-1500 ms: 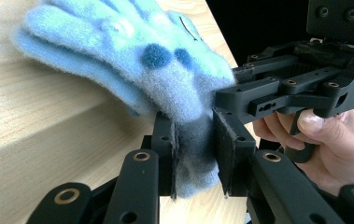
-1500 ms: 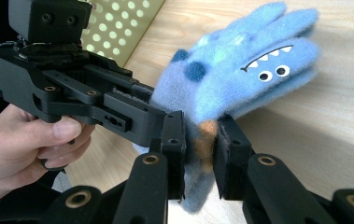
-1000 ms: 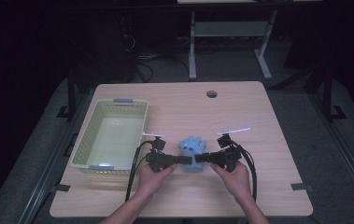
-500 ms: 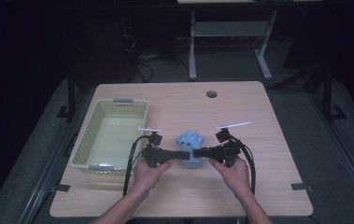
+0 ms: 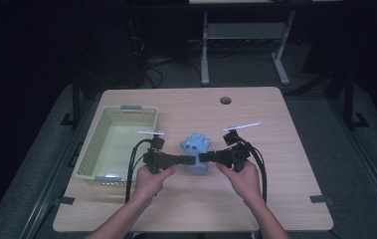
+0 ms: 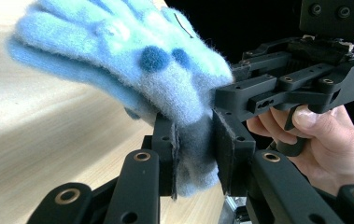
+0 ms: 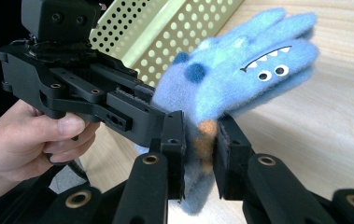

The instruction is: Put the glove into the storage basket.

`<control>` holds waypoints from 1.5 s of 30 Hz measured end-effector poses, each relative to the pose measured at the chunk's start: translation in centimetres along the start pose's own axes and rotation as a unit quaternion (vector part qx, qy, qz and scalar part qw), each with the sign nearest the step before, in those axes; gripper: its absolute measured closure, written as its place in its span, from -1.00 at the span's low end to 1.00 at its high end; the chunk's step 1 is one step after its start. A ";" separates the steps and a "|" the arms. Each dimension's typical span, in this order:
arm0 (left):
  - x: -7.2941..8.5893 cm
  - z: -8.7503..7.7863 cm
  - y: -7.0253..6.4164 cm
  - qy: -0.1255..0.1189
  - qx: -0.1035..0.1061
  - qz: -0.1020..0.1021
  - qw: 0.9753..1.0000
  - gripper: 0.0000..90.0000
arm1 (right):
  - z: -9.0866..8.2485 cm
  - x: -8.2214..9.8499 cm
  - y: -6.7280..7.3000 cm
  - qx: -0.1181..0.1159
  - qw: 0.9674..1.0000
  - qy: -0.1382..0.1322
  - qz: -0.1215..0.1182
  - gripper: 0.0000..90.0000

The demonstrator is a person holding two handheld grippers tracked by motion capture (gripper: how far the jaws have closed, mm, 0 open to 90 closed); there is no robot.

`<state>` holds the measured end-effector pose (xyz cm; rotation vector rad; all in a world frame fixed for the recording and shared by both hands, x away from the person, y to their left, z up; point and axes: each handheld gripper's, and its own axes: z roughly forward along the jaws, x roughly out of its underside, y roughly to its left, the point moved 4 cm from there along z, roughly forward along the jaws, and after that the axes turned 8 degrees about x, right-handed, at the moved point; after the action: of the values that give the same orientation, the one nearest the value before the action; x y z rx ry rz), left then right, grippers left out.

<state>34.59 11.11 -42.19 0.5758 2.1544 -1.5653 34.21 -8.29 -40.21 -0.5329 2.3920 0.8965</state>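
Since the earlier frames, both grippers and the blue glove (image 5: 196, 149) pinched between them have risen off the tabletop and shifted slightly away from the person. At far left, the pale green perforated basket (image 5: 92, 149) sits on the wooden table (image 5: 285, 199). Just to its right, the left gripper (image 5: 192, 160) points inward, jaws pressed together on the glove's cuff edge; in the left gripper view the fabric (image 6: 165, 74) is clamped between both pads. The glove hangs above the table centre, its fingers pointing away from the person. The right gripper (image 5: 201, 158) meets it from the opposite side, jaws likewise pinching the cuff; the right gripper view shows the glove's monster face (image 7: 258, 70).
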 end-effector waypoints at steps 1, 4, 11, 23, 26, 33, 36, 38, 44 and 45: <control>0.0 -0.1 0.0 0.000 0.002 0.000 1.000 0.59 | 0.0 -0.1 0.2 0.000 1.000 0.000 0.004 0.68; -0.1 -0.4 0.0 -0.004 0.004 -0.001 1.000 0.59 | 0.1 -0.3 0.5 -0.001 1.000 -0.001 0.003 0.68; -0.5 -1.6 0.0 -0.004 0.003 0.003 1.000 0.59 | 0.5 -1.2 1.2 -0.003 1.000 0.002 -0.010 0.68; -1.4 -3.1 -0.3 -0.010 0.005 0.004 1.000 0.59 | 0.9 -2.6 2.4 -0.007 1.000 0.002 -0.015 0.68; -1.5 -3.4 -0.3 -0.009 0.006 0.003 1.000 0.59 | 1.0 -2.8 2.6 -0.007 1.000 -0.001 -0.020 0.68; -1.9 -4.6 -0.4 -0.012 0.002 0.007 1.000 0.59 | 1.4 -3.5 3.3 -0.017 1.000 -0.001 -0.015 0.68; -2.2 -5.2 -0.5 -0.015 0.002 0.009 1.000 0.59 | 1.6 -4.0 3.7 -0.021 1.000 -0.002 -0.019 0.68; -2.2 -5.5 -0.5 -0.015 0.002 0.010 1.000 0.59 | 1.7 -4.1 3.9 -0.025 1.000 -0.003 -0.018 0.68; -2.3 -6.5 -0.2 -0.018 0.001 0.006 1.000 0.59 | 2.4 -4.6 4.5 -0.032 0.999 0.003 -0.019 0.68; -2.3 -6.7 -0.2 -0.018 0.000 0.006 1.000 0.59 | 2.6 -4.7 4.5 -0.033 0.999 0.000 -0.024 0.68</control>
<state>35.85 17.29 -38.85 0.5553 2.1204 -1.5573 36.44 -2.51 -36.87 -0.6122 2.3464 0.9575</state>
